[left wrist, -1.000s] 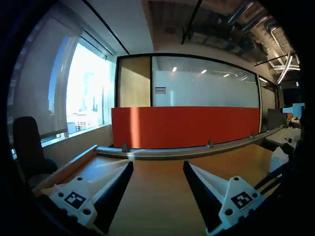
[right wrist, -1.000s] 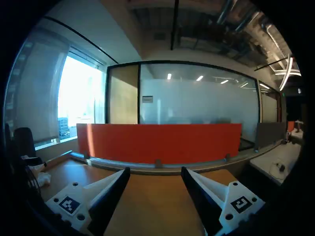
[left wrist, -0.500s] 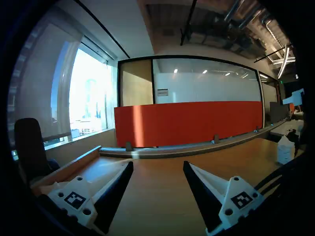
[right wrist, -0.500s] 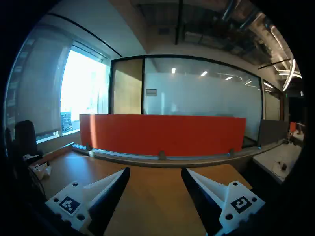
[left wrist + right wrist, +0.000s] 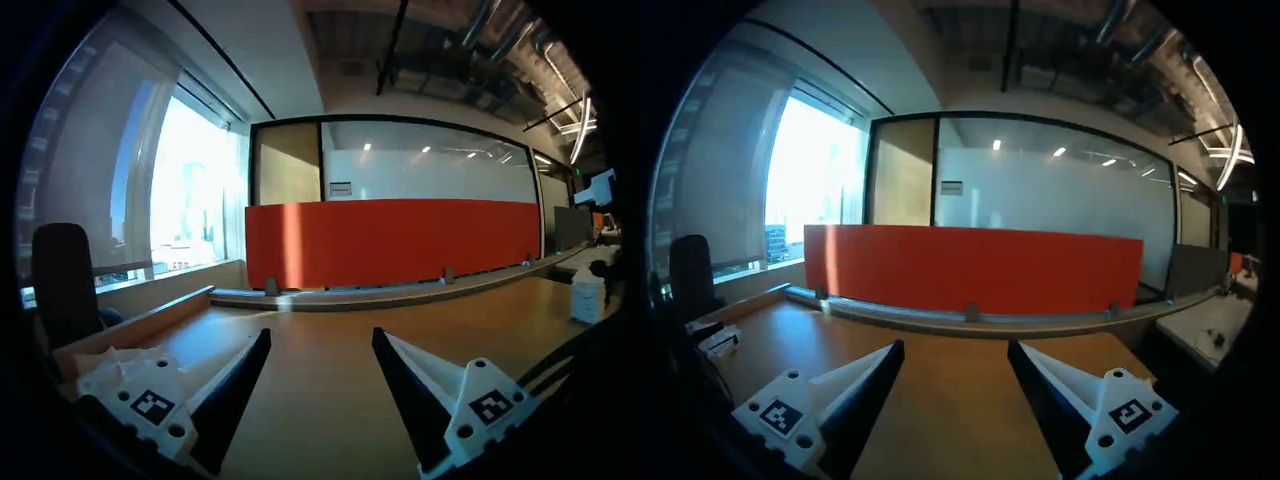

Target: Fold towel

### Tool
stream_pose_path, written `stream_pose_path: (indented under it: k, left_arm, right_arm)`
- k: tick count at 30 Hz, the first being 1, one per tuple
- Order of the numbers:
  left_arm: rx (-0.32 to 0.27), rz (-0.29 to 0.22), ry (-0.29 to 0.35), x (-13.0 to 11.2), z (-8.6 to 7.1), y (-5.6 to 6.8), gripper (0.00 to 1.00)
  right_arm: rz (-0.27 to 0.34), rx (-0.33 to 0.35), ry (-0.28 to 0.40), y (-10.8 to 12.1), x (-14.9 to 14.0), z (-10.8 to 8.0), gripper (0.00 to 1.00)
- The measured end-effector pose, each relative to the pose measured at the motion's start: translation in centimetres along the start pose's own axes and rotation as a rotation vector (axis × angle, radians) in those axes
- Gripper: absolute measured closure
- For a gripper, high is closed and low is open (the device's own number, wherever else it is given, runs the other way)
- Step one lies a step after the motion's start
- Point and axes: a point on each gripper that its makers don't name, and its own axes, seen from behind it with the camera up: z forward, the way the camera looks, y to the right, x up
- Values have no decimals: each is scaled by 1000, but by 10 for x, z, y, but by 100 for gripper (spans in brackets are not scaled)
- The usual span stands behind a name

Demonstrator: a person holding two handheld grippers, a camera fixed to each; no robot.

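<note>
My left gripper (image 5: 321, 332) stands open over a bare wooden desk (image 5: 320, 400), with nothing between its fingers. A pale crumpled thing (image 5: 112, 364), maybe cloth, lies just behind its left finger at the desk's left edge; I cannot tell what it is. My right gripper (image 5: 955, 344) is open too, low over the same kind of wooden desktop (image 5: 952, 408), and holds nothing. Small white items (image 5: 718, 340) lie far to its left.
An orange partition (image 5: 392, 240) on a grey rail bounds the desk's far side. A black chair back (image 5: 62, 280) stands at the left by the bright window. A white container (image 5: 588, 300) sits at the desk's right. Another pale desk (image 5: 1204, 328) lies beyond.
Both views have swung slightly, so the partition sits higher and more desktop shows. The pale crumpled thing has come into the left gripper view. Both grippers stay open.
</note>
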Motion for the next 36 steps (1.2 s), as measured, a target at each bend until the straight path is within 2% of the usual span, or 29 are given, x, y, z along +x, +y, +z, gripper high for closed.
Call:
stream_pose_path:
  k: [11,17,36]
  left_arm:
    - [-8,-3,-1,-29,-5,6,6]
    - [-5,-10,-8,-40,-5,4,6]
    - [-2,-28,-7,-49,-5,1,6]
  right_arm:
    - [-19,3,-1,-5,-13,3,0]
    - [-36,4,-5,-7,-19,3,0]
    - [-30,-16,-18,5,-31,-3,0]
